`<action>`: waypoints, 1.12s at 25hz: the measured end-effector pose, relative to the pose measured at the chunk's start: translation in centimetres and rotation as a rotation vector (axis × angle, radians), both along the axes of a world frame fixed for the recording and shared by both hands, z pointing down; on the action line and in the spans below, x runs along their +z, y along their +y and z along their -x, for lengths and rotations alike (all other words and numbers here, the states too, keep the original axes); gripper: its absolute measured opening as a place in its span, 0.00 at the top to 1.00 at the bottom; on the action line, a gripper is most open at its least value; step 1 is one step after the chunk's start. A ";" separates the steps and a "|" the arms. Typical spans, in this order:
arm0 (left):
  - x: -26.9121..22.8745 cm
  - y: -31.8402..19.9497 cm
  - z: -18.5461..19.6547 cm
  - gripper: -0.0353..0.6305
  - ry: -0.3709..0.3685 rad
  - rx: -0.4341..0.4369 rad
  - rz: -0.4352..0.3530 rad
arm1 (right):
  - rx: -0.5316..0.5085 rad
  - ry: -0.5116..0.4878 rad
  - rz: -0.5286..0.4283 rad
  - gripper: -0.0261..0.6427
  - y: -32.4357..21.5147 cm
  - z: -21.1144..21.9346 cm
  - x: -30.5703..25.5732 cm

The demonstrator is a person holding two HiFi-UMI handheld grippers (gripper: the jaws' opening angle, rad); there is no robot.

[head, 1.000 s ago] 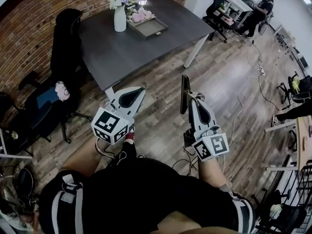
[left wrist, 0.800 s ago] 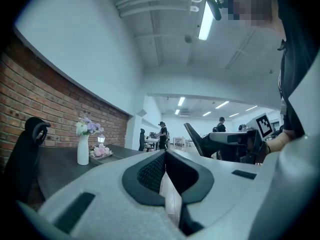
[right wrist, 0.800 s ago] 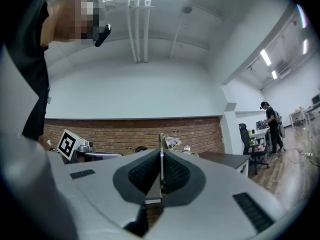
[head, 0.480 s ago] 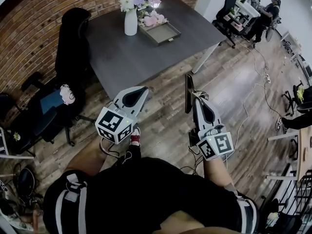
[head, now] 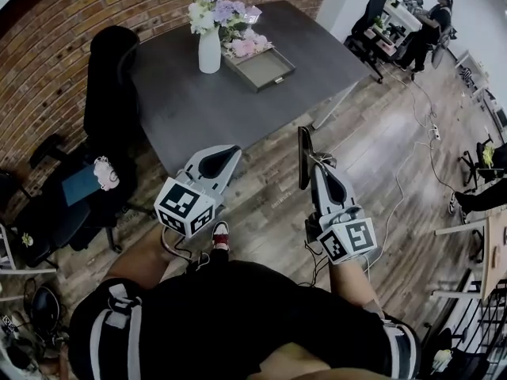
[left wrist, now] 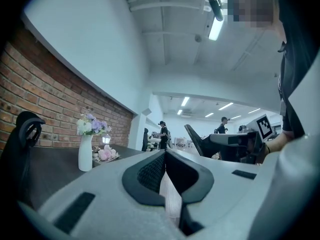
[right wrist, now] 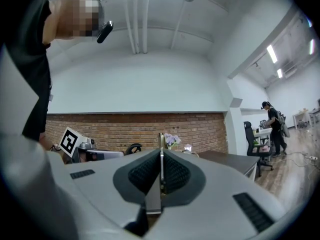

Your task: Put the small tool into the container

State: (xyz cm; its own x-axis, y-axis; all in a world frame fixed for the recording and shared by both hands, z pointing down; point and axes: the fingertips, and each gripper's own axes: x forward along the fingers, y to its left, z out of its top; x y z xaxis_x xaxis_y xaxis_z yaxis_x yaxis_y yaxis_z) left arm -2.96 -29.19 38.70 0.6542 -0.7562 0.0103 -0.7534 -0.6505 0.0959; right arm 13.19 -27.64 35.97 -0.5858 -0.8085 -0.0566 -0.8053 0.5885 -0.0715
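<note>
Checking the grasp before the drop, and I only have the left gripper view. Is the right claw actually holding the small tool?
Observer: Yes. The right gripper view shows the right claw shut on the small tool, a thin flat piece seen edge-on.
Operator: Container free?
Observer: In the head view, the tray beside the vase looks empty inside.
Operator: At the table yet?
Observer: No. The person's shoe is on the wooden floor, short of the table, and the tray lies toward its far side.
</note>
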 end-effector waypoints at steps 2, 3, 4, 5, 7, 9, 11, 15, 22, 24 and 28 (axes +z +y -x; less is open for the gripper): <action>0.4 -1.1 0.3 0.93 -0.001 0.007 0.019 | 0.006 0.001 0.018 0.95 -1.1 0.3 0.5; 0.3 -1.6 0.4 0.93 0.001 0.016 0.021 | 0.011 0.001 0.022 0.95 -1.7 0.3 0.6; 0.1 -2.2 0.5 0.93 0.003 0.025 0.018 | 0.017 0.000 0.023 0.95 -2.3 0.4 0.5; -0.2 -2.8 0.6 0.93 0.004 0.032 0.013 | 0.024 -0.002 0.022 0.95 -2.9 0.4 0.3; -1.0 -4.3 0.9 0.93 0.004 0.042 0.000 | 0.033 -0.002 0.014 0.95 -4.0 0.7 -0.2; -1.9 -5.6 1.2 0.93 0.005 0.053 -0.019 | 0.039 0.000 0.004 0.95 -5.1 1.1 -0.8; -2.5 -6.9 1.5 0.93 0.006 0.061 -0.031 | 0.047 -0.005 -0.001 0.95 -6.3 1.6 -1.1; -2.6 -8.5 2.3 0.93 0.000 0.078 -0.031 | 0.056 -0.008 -0.015 0.95 -7.8 2.8 -1.5; -4.6 -10.0 5.1 0.93 0.016 0.076 -0.085 | 0.051 0.011 -0.071 0.95 -9.2 5.6 -3.5; -4.9 -10.1 5.7 0.93 0.025 0.070 -0.095 | 0.036 0.025 -0.083 0.95 -9.5 6.4 -3.9; -5.1 -10.1 7.1 0.93 0.015 0.045 -0.101 | 0.015 0.025 -0.087 0.95 -10.4 7.5 -4.1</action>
State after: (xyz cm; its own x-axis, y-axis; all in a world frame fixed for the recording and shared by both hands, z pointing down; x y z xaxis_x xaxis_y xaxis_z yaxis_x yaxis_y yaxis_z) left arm -10.03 -39.31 33.61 0.6871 -0.7227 -0.0749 -0.7221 -0.6907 0.0388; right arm 5.67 -38.02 31.86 -0.5757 -0.8098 -0.1129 -0.8150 0.5795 -0.0002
